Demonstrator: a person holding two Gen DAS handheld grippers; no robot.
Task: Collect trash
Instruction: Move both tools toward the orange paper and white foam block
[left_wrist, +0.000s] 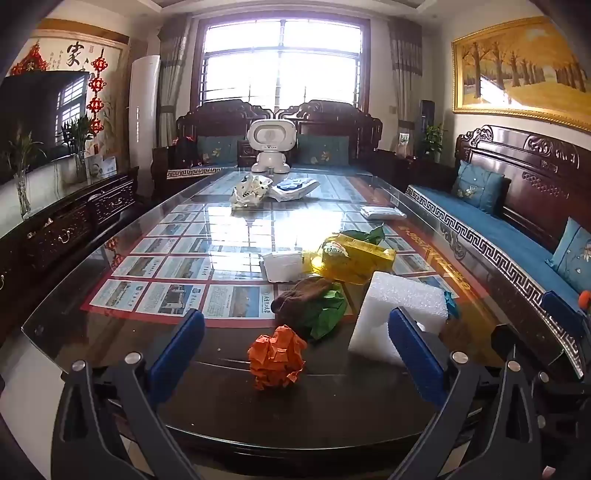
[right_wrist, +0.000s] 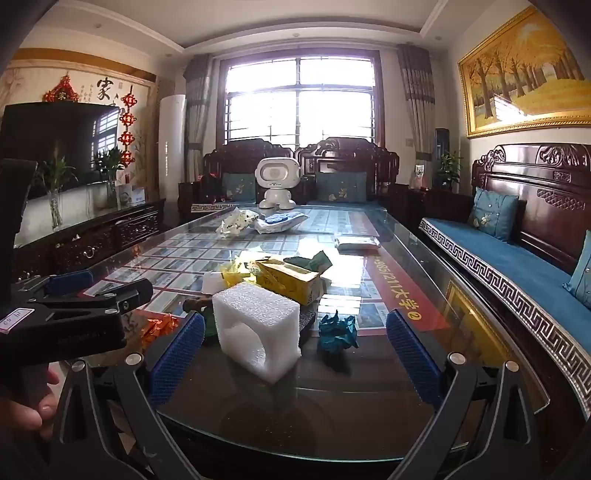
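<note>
Ahead, both grippers' jaws gape empty – left gripper frames an orange paper ball, right gripper a foam block – best to centre each before closing

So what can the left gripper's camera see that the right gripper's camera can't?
Only the left camera shows the whole orange paper ball, sitting between its open left gripper. Only the right camera shows the hole in the white foam block, the whole teal paper wad, and a hand. Both show the yellow box and white toy robot.
</note>
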